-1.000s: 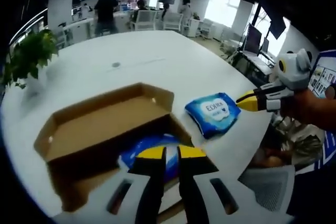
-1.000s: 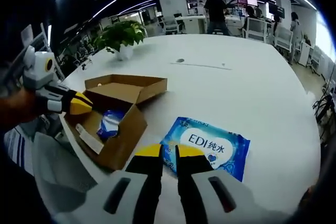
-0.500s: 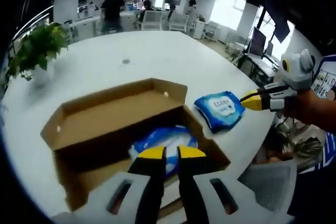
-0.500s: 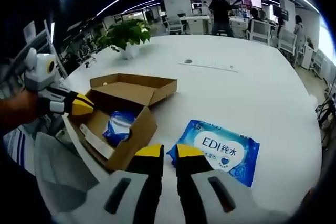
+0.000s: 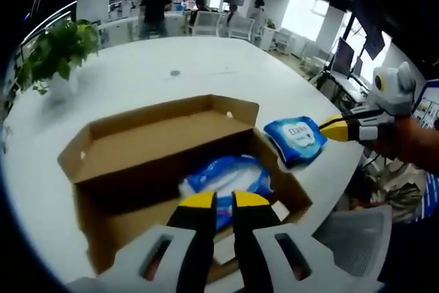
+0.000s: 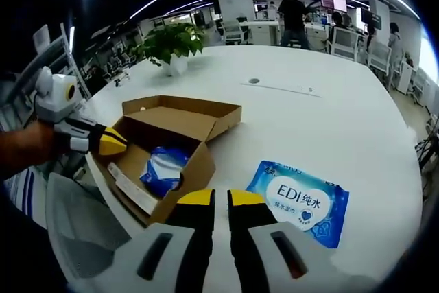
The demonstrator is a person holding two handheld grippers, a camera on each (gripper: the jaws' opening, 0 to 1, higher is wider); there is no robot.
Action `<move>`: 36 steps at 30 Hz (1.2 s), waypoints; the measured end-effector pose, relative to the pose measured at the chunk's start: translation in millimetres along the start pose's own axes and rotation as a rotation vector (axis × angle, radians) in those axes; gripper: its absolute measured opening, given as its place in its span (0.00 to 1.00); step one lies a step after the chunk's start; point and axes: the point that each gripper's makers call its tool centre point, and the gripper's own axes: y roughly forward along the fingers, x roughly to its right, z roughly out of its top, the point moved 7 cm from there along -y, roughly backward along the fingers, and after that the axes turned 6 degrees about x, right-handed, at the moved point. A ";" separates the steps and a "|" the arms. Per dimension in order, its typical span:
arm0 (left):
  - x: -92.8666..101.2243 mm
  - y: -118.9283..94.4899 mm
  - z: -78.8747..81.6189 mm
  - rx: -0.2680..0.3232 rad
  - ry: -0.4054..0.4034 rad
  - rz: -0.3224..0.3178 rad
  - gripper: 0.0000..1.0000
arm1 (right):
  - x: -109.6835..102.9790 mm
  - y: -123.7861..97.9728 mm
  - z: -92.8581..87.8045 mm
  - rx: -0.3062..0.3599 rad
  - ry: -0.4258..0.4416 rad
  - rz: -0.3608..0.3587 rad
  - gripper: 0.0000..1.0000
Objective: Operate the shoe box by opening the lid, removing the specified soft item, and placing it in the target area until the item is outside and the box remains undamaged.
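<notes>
Both hand-held grippers [image 5: 217, 200] [image 6: 212, 198] hover (jaws closed) over table [image 6: 357, 121].

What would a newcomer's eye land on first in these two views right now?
Probably the open cardboard shoe box at the white table's near edge, lid flipped back, a blue soft pack lying inside. Next, the bright blue EDI wipes pack flat on the table beside the box. The left gripper hovers at the box's near rim; the right gripper points at the wipes pack.
</notes>
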 end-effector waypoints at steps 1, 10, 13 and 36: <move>-1.4 0.0 -0.5 -0.001 -0.002 0.002 0.05 | -0.8 0.5 0.0 -0.001 -0.001 0.001 0.06; -9.2 5.4 -5.1 -0.014 -0.015 0.011 0.06 | -3.1 7.0 -0.3 -0.012 -0.003 0.009 0.05; -11.5 9.5 -6.0 -0.020 -0.020 0.012 0.06 | -3.0 9.2 0.2 -0.016 -0.004 0.012 0.04; -26.2 40.8 -15.5 -0.065 -0.032 0.019 0.08 | -2.0 30.7 2.2 -0.040 -0.002 0.026 0.03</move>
